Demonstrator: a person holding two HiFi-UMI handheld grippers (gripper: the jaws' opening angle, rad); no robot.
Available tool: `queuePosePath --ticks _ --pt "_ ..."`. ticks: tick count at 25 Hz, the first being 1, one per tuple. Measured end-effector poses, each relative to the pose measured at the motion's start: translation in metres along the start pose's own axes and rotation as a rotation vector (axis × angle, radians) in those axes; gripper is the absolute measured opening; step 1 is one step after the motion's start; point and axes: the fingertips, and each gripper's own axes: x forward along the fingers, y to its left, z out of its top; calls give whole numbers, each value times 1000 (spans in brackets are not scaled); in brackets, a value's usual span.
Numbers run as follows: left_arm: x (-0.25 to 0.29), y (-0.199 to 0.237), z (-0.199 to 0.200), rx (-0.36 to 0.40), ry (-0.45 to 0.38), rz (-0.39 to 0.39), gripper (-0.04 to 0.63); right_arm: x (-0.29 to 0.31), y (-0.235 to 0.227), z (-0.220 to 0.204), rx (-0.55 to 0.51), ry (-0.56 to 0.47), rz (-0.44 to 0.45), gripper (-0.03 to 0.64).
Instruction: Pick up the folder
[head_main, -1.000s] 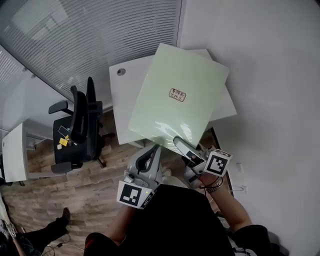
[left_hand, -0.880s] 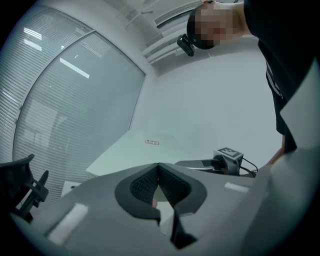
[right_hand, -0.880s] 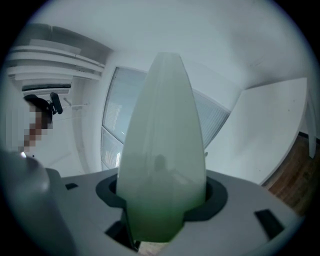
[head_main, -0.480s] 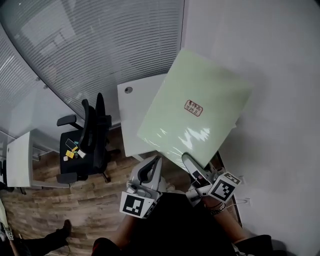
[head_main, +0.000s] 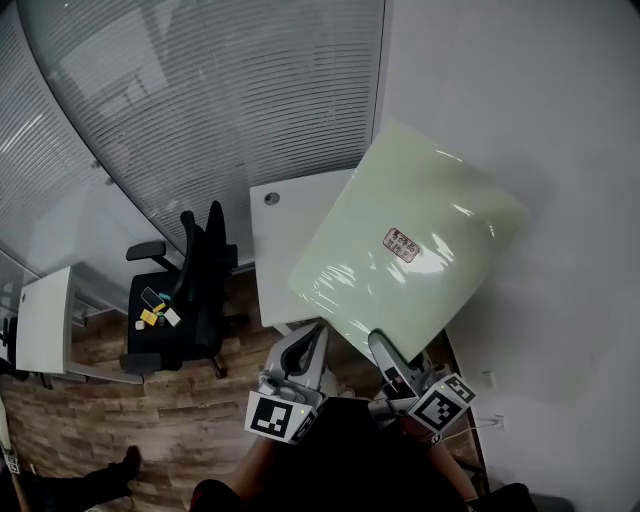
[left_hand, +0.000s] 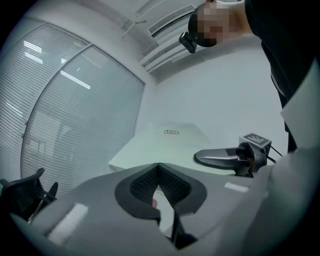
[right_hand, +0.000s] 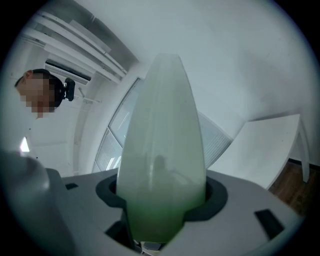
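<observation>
Over the desk (head_main: 285, 240), the right gripper (head_main: 383, 348) fingers (right_hand: 212, 196) clamp the folder (head_main: 420, 250); left gripper (head_main: 316, 336) fingers (left_hand: 175, 186) seem closed, empty.

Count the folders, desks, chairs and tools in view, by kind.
Green folder: 1
White desks: 2
Office chair: 1
Tools: 2 (left tool, right tool)
Total: 6
</observation>
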Motion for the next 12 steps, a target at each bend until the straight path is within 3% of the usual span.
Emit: queuePosePath --ticks 12 --pt "-13 9 -5 -9 -14 5 5 2 5 -12 -15 -24 16 282"
